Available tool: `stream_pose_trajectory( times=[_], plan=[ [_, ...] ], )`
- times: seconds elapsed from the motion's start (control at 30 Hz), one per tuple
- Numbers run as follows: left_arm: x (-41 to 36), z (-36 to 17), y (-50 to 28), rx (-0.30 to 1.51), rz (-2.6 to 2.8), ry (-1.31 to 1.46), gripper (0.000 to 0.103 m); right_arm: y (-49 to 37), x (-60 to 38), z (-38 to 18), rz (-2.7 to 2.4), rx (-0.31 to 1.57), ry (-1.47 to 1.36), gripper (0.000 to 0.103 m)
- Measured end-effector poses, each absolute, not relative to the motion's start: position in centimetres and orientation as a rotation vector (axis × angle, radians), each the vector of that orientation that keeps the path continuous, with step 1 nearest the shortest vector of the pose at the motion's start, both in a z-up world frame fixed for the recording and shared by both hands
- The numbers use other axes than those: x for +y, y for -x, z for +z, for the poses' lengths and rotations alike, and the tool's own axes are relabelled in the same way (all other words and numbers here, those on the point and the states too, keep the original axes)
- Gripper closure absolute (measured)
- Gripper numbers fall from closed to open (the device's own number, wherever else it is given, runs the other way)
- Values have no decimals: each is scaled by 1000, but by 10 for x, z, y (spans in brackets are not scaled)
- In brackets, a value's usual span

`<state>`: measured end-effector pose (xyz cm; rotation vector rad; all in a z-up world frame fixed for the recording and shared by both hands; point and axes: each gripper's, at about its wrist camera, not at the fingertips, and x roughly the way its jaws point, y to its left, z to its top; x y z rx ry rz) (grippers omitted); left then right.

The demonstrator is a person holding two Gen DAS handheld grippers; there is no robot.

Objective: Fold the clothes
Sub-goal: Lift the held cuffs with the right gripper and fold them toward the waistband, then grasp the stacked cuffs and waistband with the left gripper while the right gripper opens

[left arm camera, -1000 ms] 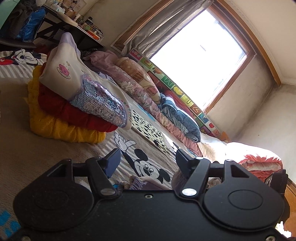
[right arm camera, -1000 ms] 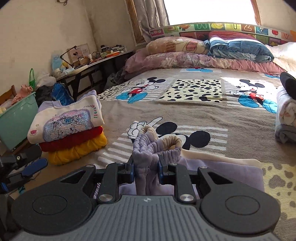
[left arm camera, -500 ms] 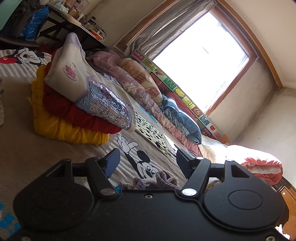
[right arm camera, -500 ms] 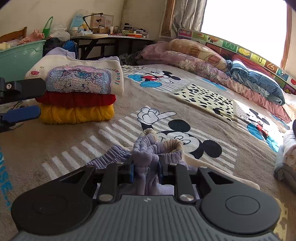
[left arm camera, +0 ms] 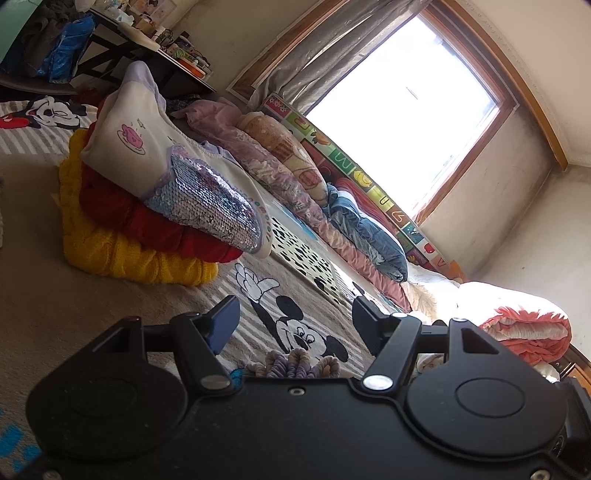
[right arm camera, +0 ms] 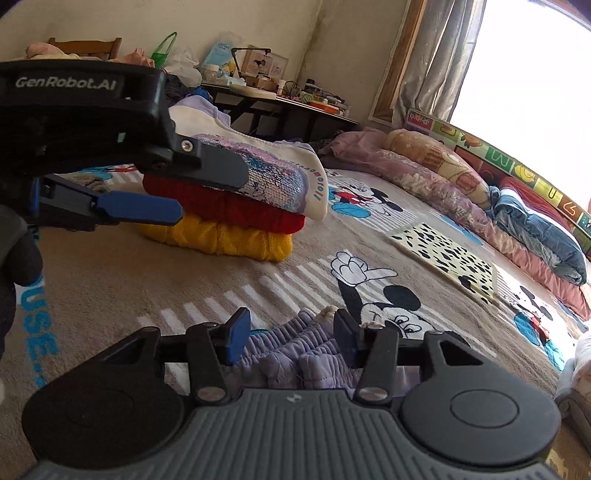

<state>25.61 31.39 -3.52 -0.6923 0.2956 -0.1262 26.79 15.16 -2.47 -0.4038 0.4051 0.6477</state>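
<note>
Three folded tops [right arm camera: 236,206] already stacked at ten o'clock on the bed cover [right arm camera: 110,280], lilac trousers [right arm camera: 306,354] bunched at six between the opening right gripper [right arm camera: 291,334], pads clear; left gripper [left arm camera: 293,317] spread, empty; folding unfinished.

A large window [left arm camera: 402,122] with a wooden frame floods the room with bright daylight, and everything else sits in relation to it. Grey curtains [left arm camera: 314,55] hang bunched at its left side. Directly below the window a colourful alphabet play mat [right arm camera: 517,162] stands along the wall, and against it lie rolled quilts and pillows [right arm camera: 436,173]. The wide bed cover [right arm camera: 110,280] spreading out from beneath the window is brown-grey with cartoon mouse prints and a spotted panel. Left of the window, past the curtains, a dark cluttered desk [right arm camera: 288,99] stands against a stained cream wall [right arm camera: 258,22], with a wooden chair [right arm camera: 85,42] farther left.
</note>
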Motion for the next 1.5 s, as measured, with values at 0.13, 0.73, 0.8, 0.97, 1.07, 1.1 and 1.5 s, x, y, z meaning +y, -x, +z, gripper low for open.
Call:
stream_pose_trajectory(
  times=[0.13,0.73,0.8,0.97,1.07,1.1,1.5],
  plan=[
    [291,-27,-260,288,-104,560,36,-254,120,-21,655,426,311,47],
    [175,-57,-311,498,-131,-18,65,-247,-26,-62,484,456,110,40],
    [170,-63,-317,528,-113,-45,69,-247,-29,-67,487,449,111,39],
    [173,-65,-319,534,-61,-37,100,-245,-34,-79,518,474,113,36],
    [188,-58,-316,513,-44,57,101,-240,-32,-81,528,466,139,36],
    [193,-57,-316,513,-39,92,101,-238,-30,-80,532,461,156,36],
    [216,-36,-302,395,-18,224,100,-230,-16,-82,625,498,275,30]
  ],
)
